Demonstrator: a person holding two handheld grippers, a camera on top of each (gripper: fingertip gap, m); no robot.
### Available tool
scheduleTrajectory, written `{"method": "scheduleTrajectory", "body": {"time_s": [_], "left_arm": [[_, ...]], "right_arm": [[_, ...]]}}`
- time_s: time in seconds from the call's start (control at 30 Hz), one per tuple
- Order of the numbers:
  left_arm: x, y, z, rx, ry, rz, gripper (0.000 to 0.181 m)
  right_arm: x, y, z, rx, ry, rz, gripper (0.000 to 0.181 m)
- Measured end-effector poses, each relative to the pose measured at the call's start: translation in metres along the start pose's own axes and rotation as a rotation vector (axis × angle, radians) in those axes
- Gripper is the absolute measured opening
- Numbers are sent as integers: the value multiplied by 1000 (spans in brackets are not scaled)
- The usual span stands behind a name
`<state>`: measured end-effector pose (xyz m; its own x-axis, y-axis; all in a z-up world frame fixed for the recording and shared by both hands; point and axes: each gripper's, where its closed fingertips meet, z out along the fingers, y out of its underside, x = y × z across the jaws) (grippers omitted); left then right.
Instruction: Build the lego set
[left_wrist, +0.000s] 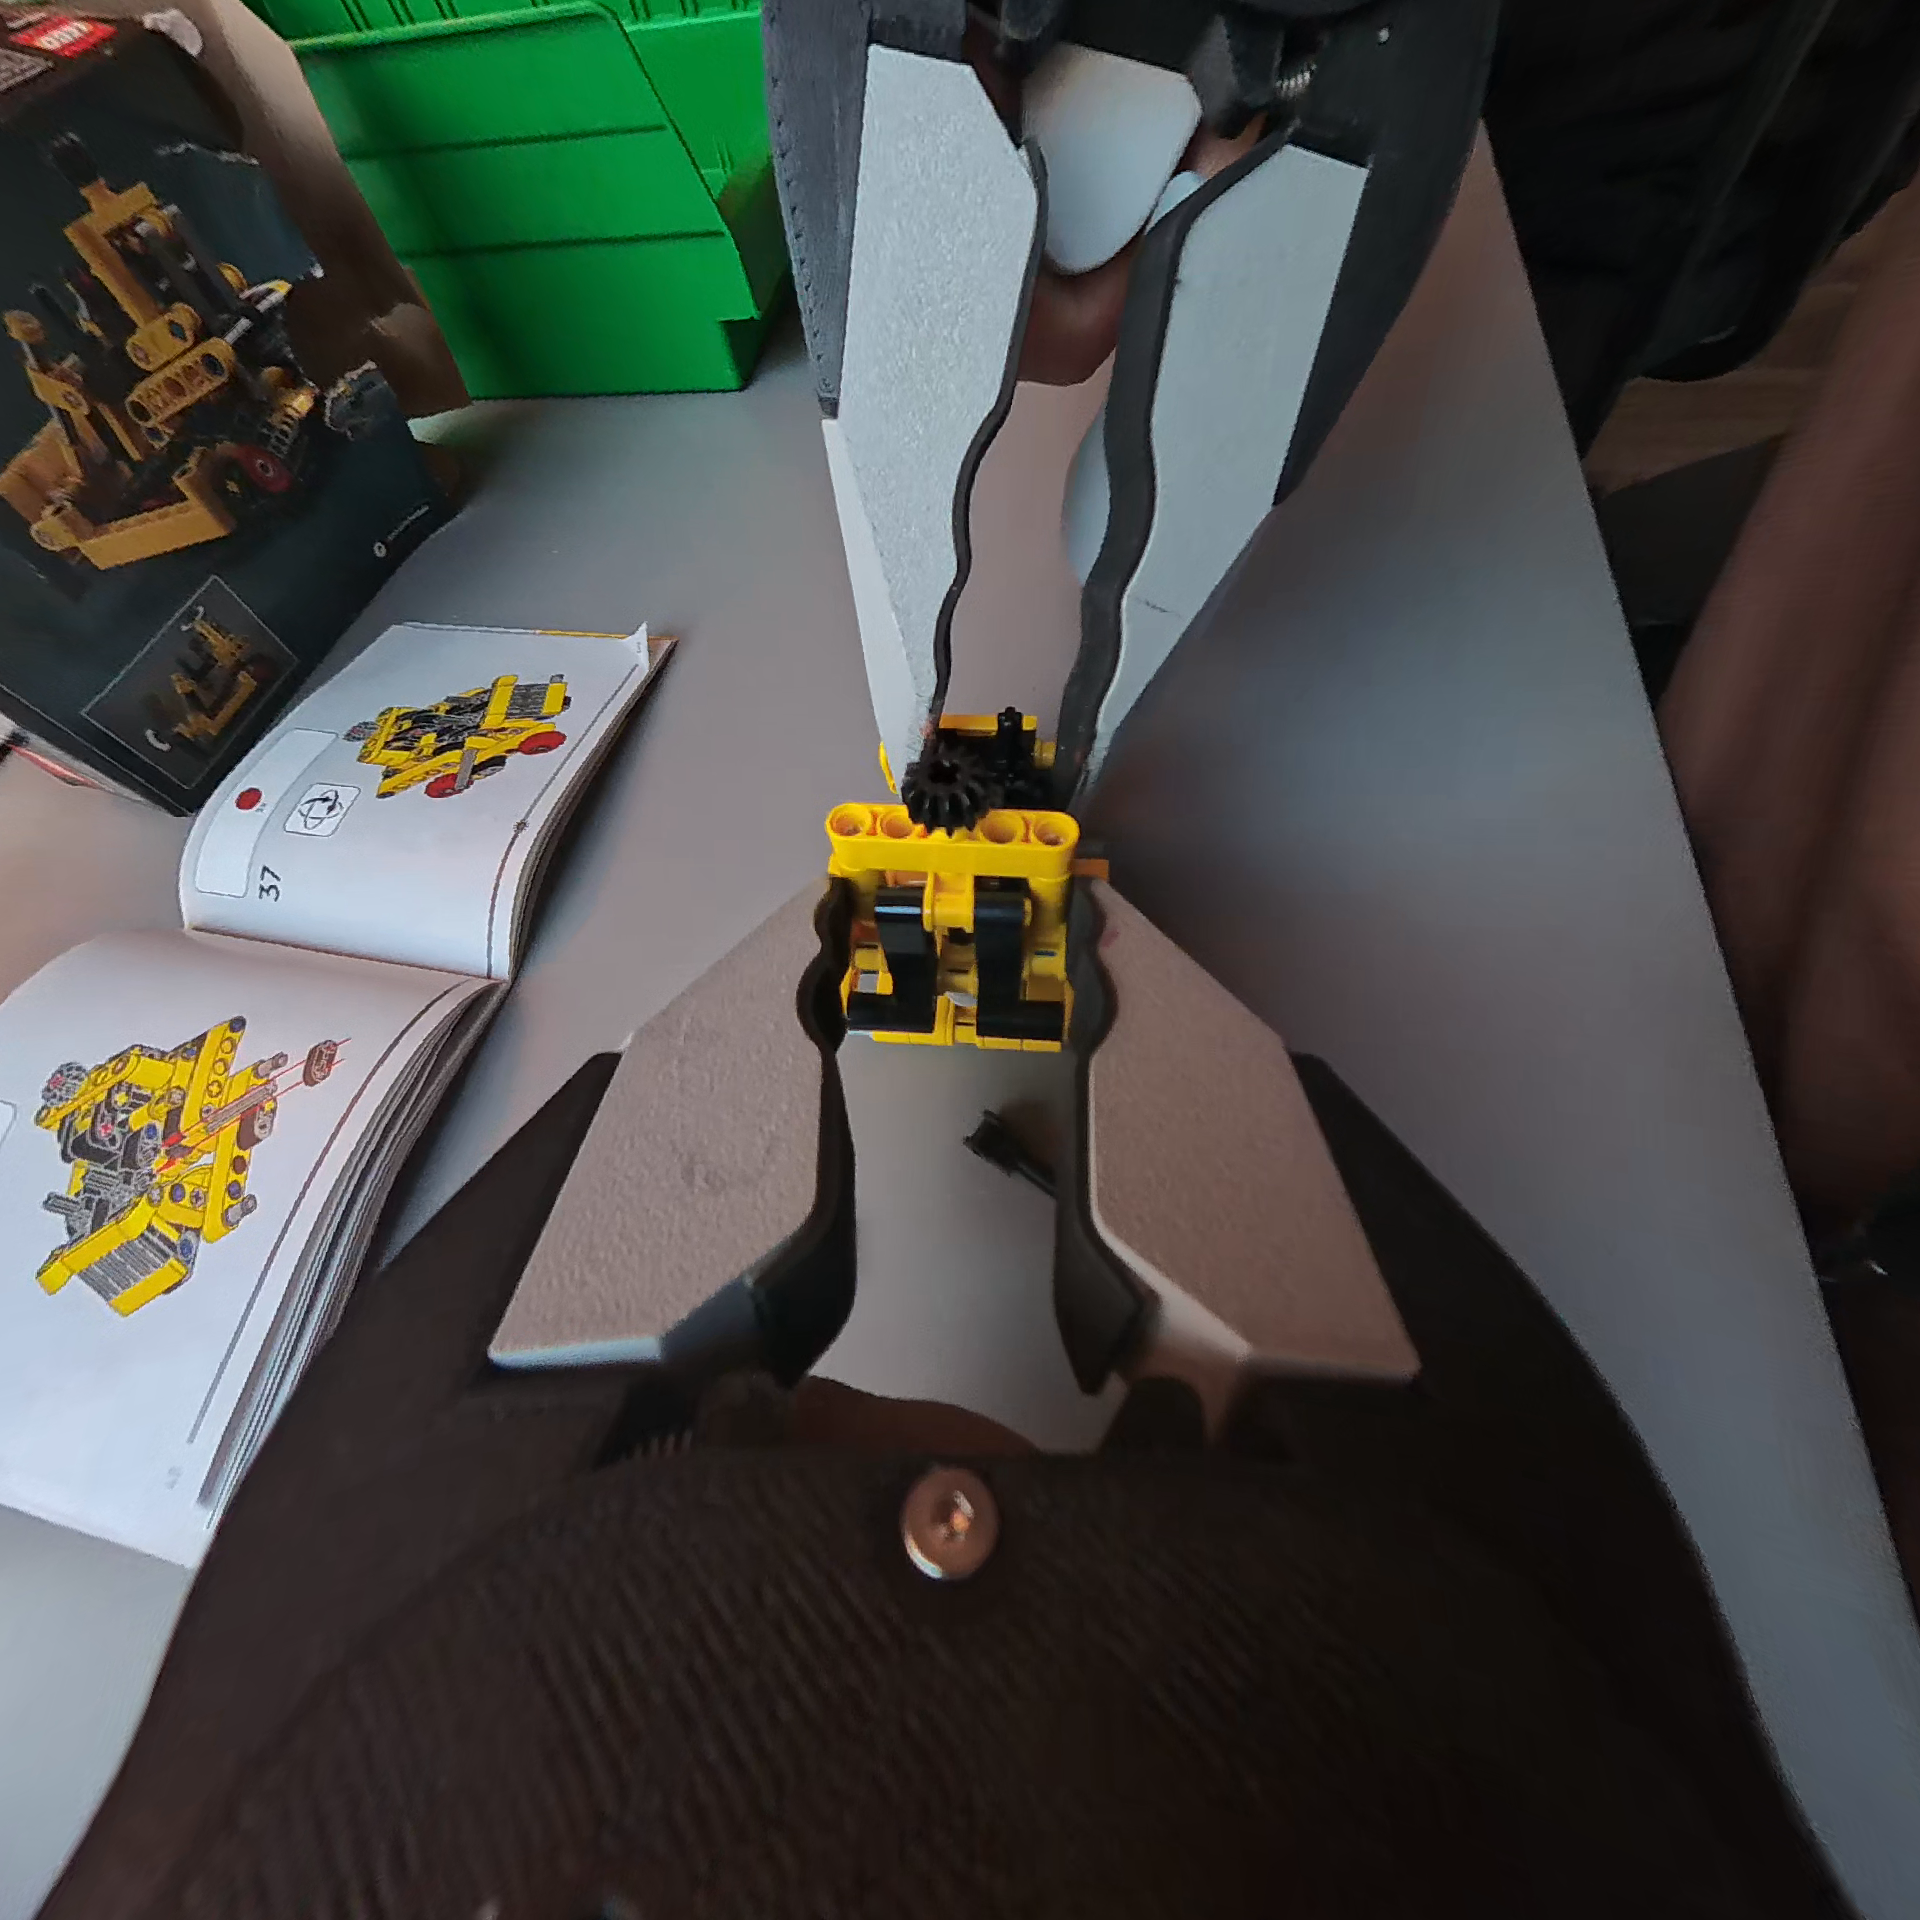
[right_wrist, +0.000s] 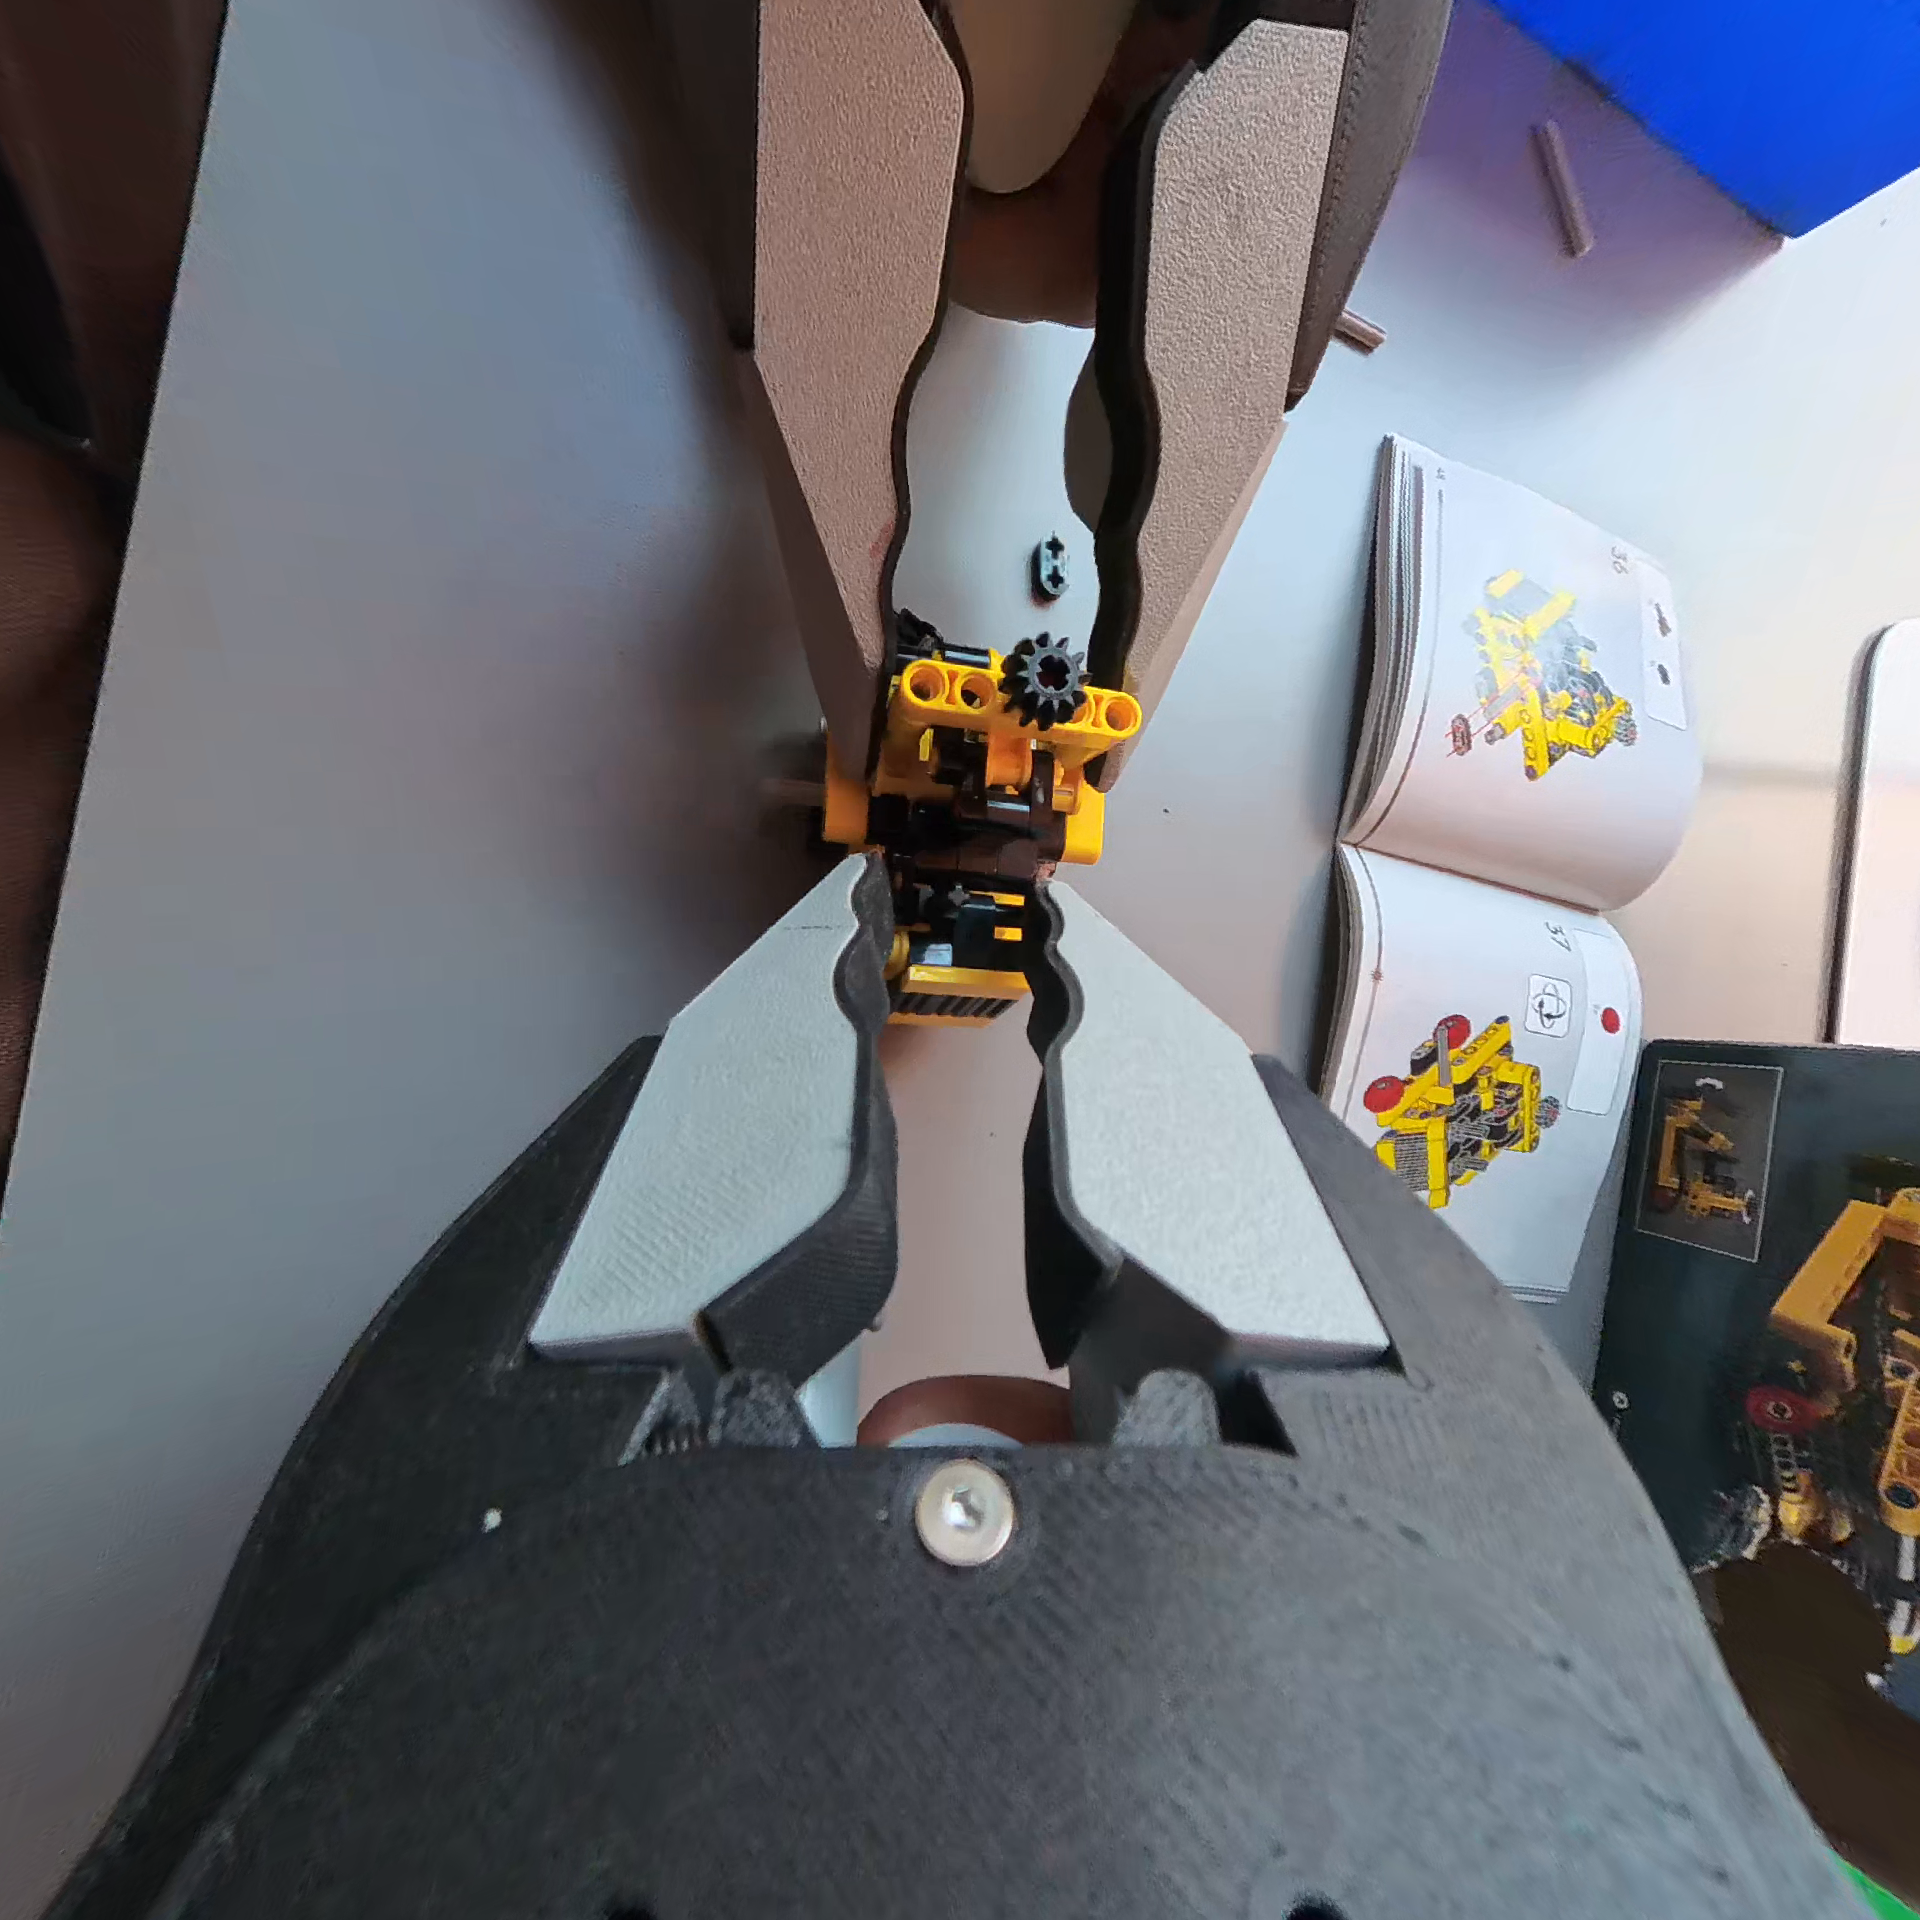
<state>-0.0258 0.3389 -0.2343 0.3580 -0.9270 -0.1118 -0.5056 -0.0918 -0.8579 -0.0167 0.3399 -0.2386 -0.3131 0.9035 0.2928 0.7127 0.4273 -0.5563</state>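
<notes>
Both pairs of fingers are clamped on the same small yellow and black lego model (left_wrist: 951, 925): the left gripper (left_wrist: 954, 971) pinches one end, the right gripper (right_wrist: 961, 940) the opposite end, holding it above the desk (left_wrist: 665, 540). It looks light and rigid, but pinned parts could pop loose, so flat yellow side walls are the safest hold, not the black gear (right_wrist: 1044, 678) on top. A loose black piece (left_wrist: 1003, 1143) lies on the desk beneath the model; the open booklet (left_wrist: 416, 790) lies beside it.
</notes>
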Motion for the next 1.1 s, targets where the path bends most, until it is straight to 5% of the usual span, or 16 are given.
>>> {"method": "scheduleTrajectory", "body": {"time_s": [0.57, 0.9, 1.1], "left_arm": [[-6, 1, 0, -7, -54, -100, 39], [-8, -4, -1, 20, -132, 98, 40], [-8, -5, -1, 22, -136, 114, 39]], "right_arm": [[3, 0, 0, -62, -9, 32, 16], [7, -3, -26, -37, 345, -69, 22], [15, -7, -19, -15, 373, -71, 26]]}}
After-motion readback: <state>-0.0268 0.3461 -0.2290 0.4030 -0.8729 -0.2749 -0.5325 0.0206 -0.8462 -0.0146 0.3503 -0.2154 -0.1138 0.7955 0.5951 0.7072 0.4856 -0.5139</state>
